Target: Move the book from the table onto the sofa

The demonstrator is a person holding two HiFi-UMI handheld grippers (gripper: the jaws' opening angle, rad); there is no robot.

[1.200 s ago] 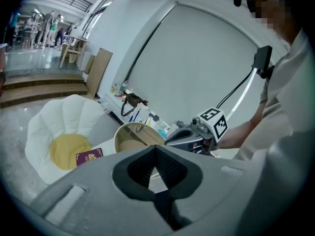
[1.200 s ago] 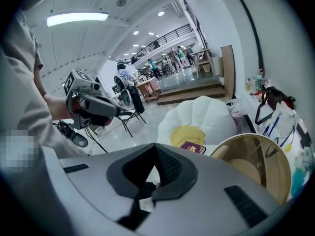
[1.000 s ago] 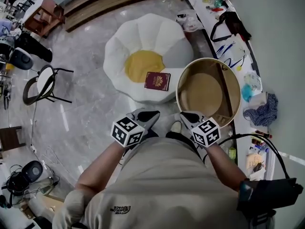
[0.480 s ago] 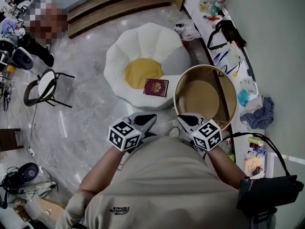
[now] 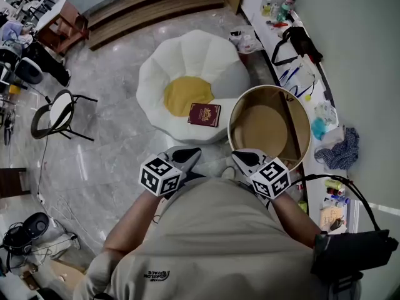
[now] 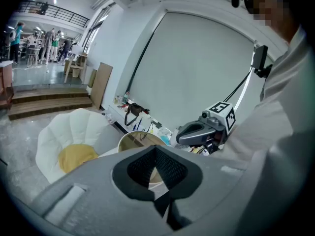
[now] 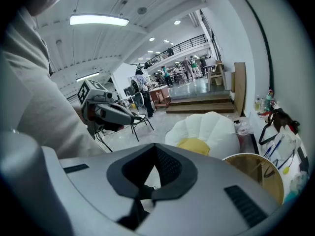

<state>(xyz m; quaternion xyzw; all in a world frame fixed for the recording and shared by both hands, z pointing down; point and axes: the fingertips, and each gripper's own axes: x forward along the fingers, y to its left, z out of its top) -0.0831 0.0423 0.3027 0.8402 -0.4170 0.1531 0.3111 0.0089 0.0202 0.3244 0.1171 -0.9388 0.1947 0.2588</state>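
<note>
Maroon book (image 5: 205, 114) flat on sofa (image 5: 187, 55), front petal, off table (image 5: 232, 122) | left claw (image 5: 192, 153), right claw (image 5: 241, 157) clenched, empty, by torso | risk: may slide off soft sloping cushion if sofa bumped or book nudged

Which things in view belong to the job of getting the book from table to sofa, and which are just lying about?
Job: book, lying on the flower-shaped sofa; round table; left gripper and right gripper, both shut, empty.
Lying about: chair; black bag; blue cloth; bottles.
</note>
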